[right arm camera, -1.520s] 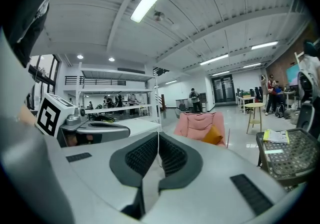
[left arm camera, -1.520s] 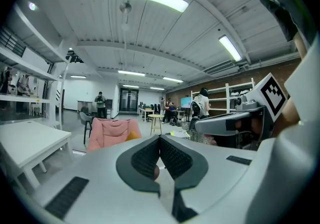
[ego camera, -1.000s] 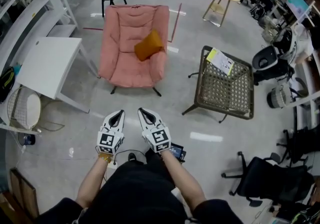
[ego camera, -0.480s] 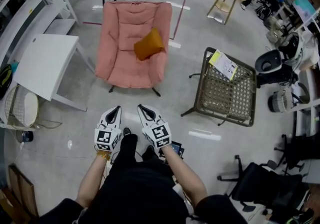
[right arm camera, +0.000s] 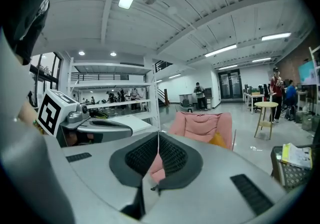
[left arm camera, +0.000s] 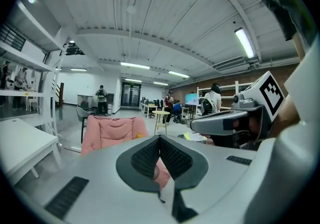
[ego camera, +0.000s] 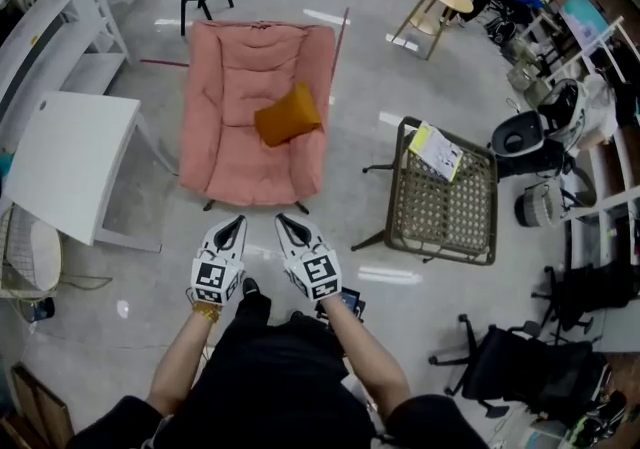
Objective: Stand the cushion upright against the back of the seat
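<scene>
We hold two grippers low before us, side by side and close together, both pointing toward a pink armchair [ego camera: 225,67]. The left gripper [ego camera: 236,224] is clenched, its jaws pressed together with nothing between them. The right gripper [ego camera: 283,222] is clenched too, and empty. The orange cushion [ego camera: 288,115] lies tilted on the armchair's seat, over toward the arm on our right, well apart from both grippers. A white table [ego camera: 60,157] stands left of the armchair. On the right stands a woven chair [ego camera: 440,212] with a leaflet [ego camera: 437,149] on it.
</scene>
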Tool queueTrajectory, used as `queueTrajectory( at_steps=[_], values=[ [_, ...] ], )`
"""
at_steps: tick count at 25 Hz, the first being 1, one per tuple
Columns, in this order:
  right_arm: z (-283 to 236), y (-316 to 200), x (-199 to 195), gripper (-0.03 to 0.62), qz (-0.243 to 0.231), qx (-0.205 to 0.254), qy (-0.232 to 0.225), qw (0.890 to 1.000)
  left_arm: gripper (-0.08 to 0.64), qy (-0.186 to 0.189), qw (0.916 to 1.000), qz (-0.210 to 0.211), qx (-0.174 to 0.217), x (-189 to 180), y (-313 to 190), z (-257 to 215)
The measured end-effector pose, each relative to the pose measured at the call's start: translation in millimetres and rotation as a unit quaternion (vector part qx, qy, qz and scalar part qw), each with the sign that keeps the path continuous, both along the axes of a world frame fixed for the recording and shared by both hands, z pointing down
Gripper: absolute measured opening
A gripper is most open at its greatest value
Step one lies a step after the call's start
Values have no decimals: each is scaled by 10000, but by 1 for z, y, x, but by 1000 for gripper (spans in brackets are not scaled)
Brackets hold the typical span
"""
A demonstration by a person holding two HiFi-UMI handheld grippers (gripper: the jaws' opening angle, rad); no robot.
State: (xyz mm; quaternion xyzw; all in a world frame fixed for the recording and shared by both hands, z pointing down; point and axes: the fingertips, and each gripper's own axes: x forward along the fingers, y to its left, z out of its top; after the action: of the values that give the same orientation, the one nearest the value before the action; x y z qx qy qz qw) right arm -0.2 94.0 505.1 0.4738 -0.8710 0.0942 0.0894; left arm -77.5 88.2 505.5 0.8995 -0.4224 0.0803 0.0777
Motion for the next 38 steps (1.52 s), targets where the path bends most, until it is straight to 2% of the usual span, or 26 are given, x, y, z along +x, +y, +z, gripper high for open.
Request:
queueTrajectory(
  at_steps=[5,11,16,25,38],
  values=[
    [-8,-31,-18,17,129,-19,77,9999,12,-36,9997,242,28,-11,-38,-2],
    [-1,-74,-3,17,250,1,147,9996,12,-104,9992,386,8,3,-79,3],
    [5,-120,20,17,151,62,108,9998,12,-241,9990,374,-25,33,-124,12],
    [13,-197,83,17,-139,-19,-19,9999,12,-408,9990,108,-155,96,-194,16],
    [77,-270,107,17,-303,-689,348,9966,12,-445,9972,25,-594,95,-249,62]
  ],
)
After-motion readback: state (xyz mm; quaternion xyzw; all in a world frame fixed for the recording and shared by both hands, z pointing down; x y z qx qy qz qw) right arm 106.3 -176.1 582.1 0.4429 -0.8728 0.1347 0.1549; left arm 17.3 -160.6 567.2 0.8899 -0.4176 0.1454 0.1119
